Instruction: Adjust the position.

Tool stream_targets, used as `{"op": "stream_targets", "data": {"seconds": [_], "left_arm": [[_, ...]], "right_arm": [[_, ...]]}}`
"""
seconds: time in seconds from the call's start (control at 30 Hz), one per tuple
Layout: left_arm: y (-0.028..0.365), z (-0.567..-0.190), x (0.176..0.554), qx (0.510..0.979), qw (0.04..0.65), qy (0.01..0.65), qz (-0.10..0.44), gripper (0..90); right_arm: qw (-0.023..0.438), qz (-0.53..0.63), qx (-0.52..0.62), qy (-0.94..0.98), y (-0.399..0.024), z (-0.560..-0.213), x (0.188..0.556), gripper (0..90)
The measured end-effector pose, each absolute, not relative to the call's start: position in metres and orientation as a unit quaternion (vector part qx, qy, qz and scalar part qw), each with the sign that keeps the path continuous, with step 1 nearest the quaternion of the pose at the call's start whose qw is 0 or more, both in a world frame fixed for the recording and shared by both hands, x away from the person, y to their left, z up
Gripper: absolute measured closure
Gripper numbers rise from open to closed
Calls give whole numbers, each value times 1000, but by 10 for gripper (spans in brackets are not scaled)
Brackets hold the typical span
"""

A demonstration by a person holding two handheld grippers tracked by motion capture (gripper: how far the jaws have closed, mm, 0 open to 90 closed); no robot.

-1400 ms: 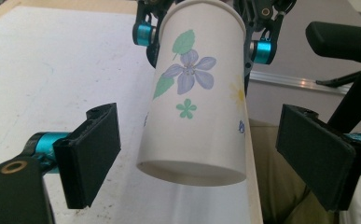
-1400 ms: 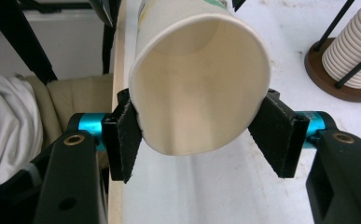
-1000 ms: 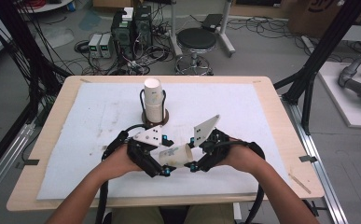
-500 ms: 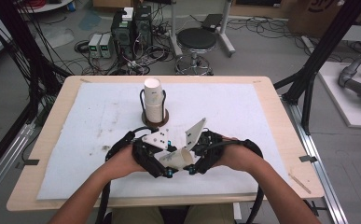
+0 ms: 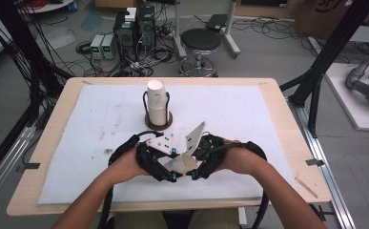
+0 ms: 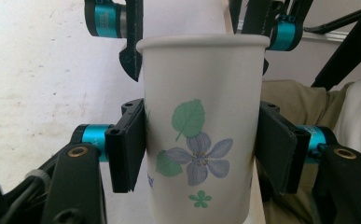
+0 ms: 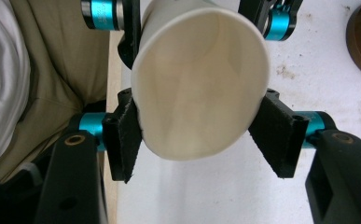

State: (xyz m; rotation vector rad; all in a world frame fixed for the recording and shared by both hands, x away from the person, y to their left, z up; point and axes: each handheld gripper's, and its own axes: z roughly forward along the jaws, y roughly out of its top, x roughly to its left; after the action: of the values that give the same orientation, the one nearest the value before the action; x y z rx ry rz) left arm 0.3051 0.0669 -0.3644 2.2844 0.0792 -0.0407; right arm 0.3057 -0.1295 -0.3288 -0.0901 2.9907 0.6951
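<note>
— Cup first: where is the paper cup [image 5: 184, 163] at this moment?

— It hangs above the white mat [image 5: 249, 114], near the person's edge of the table [image 5: 287, 109], between both tools. The left gripper [image 6: 200, 144] has its jaws closed on the cup's flowered wall, one pad on each side. In the right gripper view the right gripper [image 7: 201, 135] faces the open mouth, with its jaws pressing the rim, which looks squeezed to an oval.

— Why two grippers for one light cup?

— My judgement is that one holds the body while the other pulls or takes over at the rim. It may be a handover, or a separation of nested cups; I cannot tell which.

— And the thing behind?

— A cup stack [image 5: 157, 102] stands upright in a wire holder [image 5: 158, 119] with a brown base, well apart from the hands. Probably cups come from there or go there.
</note>
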Motion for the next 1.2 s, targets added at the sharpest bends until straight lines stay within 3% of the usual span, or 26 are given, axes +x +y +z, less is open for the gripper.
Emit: {"op": "stream_targets", "data": {"seconds": [0.1,0.23,0.37,0.63,1.2], "left_arm": [[69,-367,306,907,420,34,-13,391],[77,-369,307,895,441,58,-16,389],[91,-372,310,880,468,77,-12,379],[122,-383,308,839,528,130,6,375],[181,-402,299,749,625,199,93,366]], "right_arm": [[36,229,-33,972,-129,-329,306,369],[43,270,-15,962,-132,-328,308,263],[40,346,20,937,-144,-322,311,217],[82,454,97,882,-181,-320,315,206],[142,506,221,822,-239,-364,311,199]]}}
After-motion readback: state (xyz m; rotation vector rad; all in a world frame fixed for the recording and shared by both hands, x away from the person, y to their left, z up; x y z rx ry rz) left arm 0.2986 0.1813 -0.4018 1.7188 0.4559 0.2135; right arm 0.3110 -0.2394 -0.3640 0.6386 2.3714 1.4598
